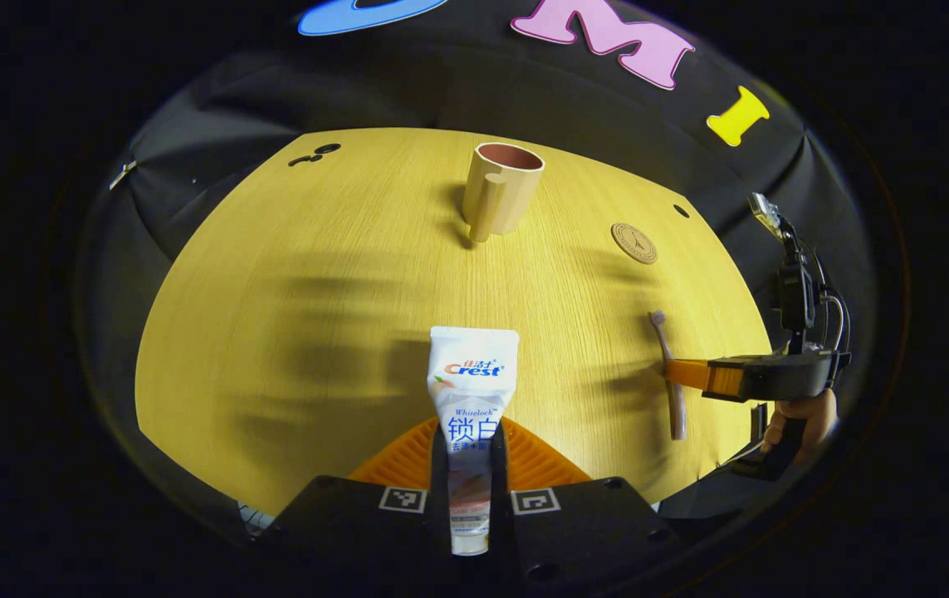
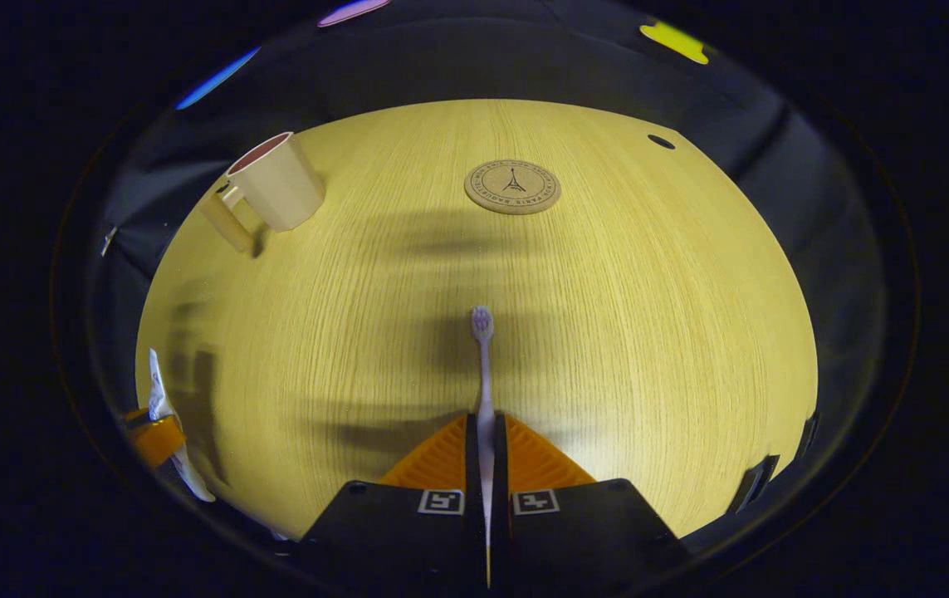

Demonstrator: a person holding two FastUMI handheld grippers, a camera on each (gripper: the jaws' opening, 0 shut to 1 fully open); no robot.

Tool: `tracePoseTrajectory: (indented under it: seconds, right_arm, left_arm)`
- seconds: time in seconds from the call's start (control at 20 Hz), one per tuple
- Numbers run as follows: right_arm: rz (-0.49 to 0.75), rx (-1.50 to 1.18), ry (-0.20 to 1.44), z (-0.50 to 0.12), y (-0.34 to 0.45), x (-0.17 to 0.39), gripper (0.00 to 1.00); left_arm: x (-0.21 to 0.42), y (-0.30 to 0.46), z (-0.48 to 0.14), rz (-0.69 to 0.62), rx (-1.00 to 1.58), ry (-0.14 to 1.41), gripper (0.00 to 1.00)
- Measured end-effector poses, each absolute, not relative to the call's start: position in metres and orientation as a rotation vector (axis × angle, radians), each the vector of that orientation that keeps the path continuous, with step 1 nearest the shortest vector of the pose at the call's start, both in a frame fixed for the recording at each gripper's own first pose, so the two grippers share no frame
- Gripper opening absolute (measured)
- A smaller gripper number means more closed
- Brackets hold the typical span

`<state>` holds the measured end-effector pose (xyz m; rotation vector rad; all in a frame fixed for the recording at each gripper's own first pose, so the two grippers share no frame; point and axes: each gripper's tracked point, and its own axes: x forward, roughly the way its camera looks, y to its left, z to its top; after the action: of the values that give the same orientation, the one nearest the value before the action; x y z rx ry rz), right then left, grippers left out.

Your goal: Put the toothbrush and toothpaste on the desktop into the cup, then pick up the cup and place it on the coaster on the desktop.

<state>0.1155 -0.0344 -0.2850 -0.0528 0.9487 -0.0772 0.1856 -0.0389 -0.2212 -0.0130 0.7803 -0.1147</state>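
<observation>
A: Since both tools already have their loads, the step in hand looks like the carry to the cup. Left hand-held gripper is clamped on the white plastic toothpaste tube, cap end back between the fingers, crimped end sticking forward toward 12 o'clock.

B: Right one?

A: Right hand-held gripper is closed on the pale pink slim toothbrush low on the handle, bristle head forward at 12. In the left gripper view that same gripper sits at 3 o'clock with a hand under it, brush crossing its fingers.

B: Lifted or on the light wooden worktop?

A: Can't tell for sure; both seem at or just above it.

B: Cup?

A: Beige cylindrical cup with a reddish inside and a side handle, upright, at 12 o'clock in the left gripper view, well apart from the tube. At 10 o'clock in the right gripper view. Round cork coaster with a printed tower at 12 there, bare, apart from the cup.

B: Tips for doing it well?

A: My judgement: tip each item vertical over the mouth, lower it inside the rim before letting go. One at a time, so the tools don't crowd. Light cup may tip if the rim is knocked. Keep the handle side free for the later pick-up.
</observation>
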Motion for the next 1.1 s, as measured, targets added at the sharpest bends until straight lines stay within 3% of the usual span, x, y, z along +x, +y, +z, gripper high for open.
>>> tracePoseTrajectory:
  seconds: [0.05,0.1,0.4,0.7,0.75,0.8,1.1]
  right_arm:
    - [-0.059,-0.061,0.944,-0.285,-0.034,0.116,0.00]
    - [-0.044,-0.065,0.944,-0.286,-0.034,0.116,0.06]
    - [0.023,-0.106,0.919,-0.271,-0.039,0.112,0.06]
    - [-0.016,0.042,0.886,-0.246,-0.057,0.111,0.06]
    - [-0.021,0.047,0.883,-0.244,-0.063,0.111,0.06]
    - [-0.026,0.049,0.877,-0.241,-0.067,0.109,0.06]
    - [-0.005,0.089,0.806,-0.209,-0.077,0.097,0.06]
  left_arm:
    - [0.186,-0.039,-0.219,-0.115,-0.013,0.777,0.23]
    - [0.185,-0.039,-0.218,-0.115,-0.012,0.773,0.23]
    - [0.198,-0.040,-0.187,-0.133,0.005,0.687,0.23]
    - [0.231,-0.047,-0.108,-0.181,-0.053,0.524,0.23]
    - [0.239,-0.047,-0.092,-0.188,-0.061,0.493,0.27]
    - [0.248,-0.047,-0.077,-0.193,-0.064,0.465,0.22]
    - [0.316,-0.059,0.000,-0.228,-0.026,0.300,0.22]
